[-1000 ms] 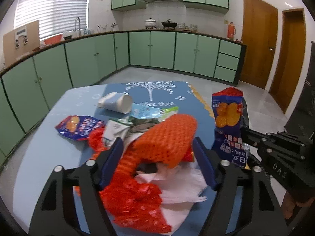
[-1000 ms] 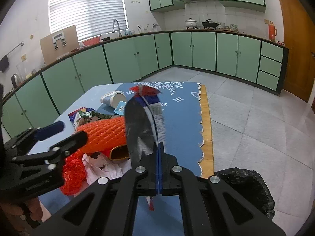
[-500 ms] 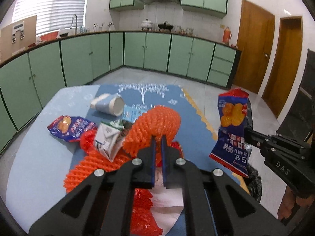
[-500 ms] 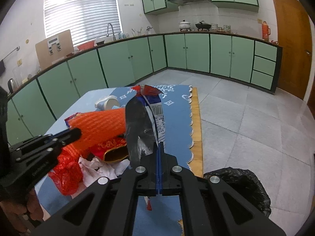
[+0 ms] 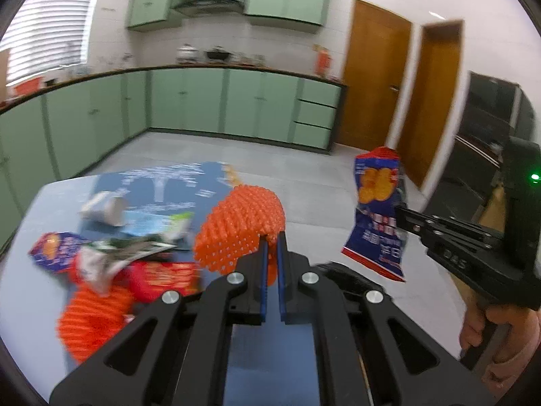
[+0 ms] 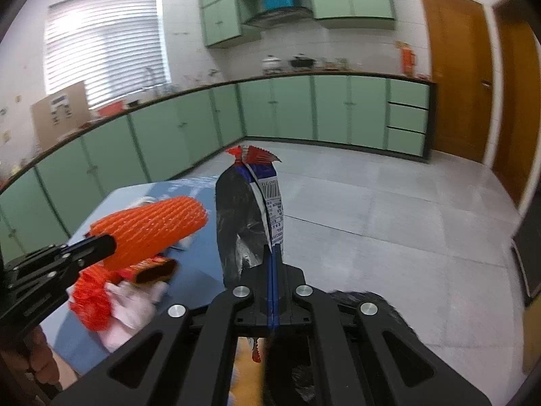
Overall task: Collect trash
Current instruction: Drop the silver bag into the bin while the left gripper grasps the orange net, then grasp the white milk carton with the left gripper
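Observation:
My left gripper (image 5: pixel 273 250) is shut on an orange foam net sleeve (image 5: pixel 240 225) and holds it above the table; the sleeve also shows in the right wrist view (image 6: pixel 152 228). My right gripper (image 6: pixel 273 264) is shut on a blue and red chip bag (image 6: pixel 248 223), held upright past the table's right edge; the bag shows at the right in the left wrist view (image 5: pixel 377 213). More trash lies on the blue table (image 5: pixel 30 287): a paper cup (image 5: pixel 104 207), a blue snack wrapper (image 5: pixel 50 250), a red net (image 5: pixel 93 318) and white tissue (image 6: pixel 130 304).
A black trash bag (image 6: pixel 382 304) sits on the floor below my right gripper. Green cabinets (image 5: pixel 236 105) line the far walls. Two wooden doors (image 5: pixel 372 77) stand at the right. Grey tiled floor (image 6: pixel 405 223) spreads right of the table.
My left gripper closed on the orange foam sleeve, lifted it off the pile and swung right. My right gripper moved right and up with the chip bag, toward the black bag.

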The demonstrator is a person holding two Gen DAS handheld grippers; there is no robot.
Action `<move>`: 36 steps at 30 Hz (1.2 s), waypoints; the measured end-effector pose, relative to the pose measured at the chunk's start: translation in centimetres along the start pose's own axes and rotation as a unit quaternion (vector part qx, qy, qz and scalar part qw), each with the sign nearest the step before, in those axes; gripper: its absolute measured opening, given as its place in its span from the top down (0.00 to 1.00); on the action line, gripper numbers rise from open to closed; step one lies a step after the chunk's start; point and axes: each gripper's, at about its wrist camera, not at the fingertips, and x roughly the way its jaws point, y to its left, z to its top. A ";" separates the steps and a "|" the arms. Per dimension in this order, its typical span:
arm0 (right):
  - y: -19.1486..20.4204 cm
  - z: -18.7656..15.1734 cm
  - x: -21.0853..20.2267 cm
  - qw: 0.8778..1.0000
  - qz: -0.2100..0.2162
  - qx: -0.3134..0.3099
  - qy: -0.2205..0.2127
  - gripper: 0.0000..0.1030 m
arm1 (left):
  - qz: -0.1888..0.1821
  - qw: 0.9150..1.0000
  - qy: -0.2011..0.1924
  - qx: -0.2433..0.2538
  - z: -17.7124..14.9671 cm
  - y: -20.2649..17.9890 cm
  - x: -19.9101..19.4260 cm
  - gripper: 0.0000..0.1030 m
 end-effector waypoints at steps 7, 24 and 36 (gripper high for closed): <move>-4.9 -2.7 0.4 0.997 -0.053 0.032 0.034 1.00 | -0.073 0.995 0.055 0.036 -0.9 -4.3 4.4 0.96; -7.3 -4.6 1.8 0.993 -0.080 0.052 0.075 0.54 | -0.091 0.991 0.091 0.022 -2.0 -4.5 6.6 0.44; 1.3 -1.4 1.2 1.000 0.009 -0.006 0.010 0.22 | 0.094 0.995 0.010 -0.020 -1.7 4.5 -0.3 0.34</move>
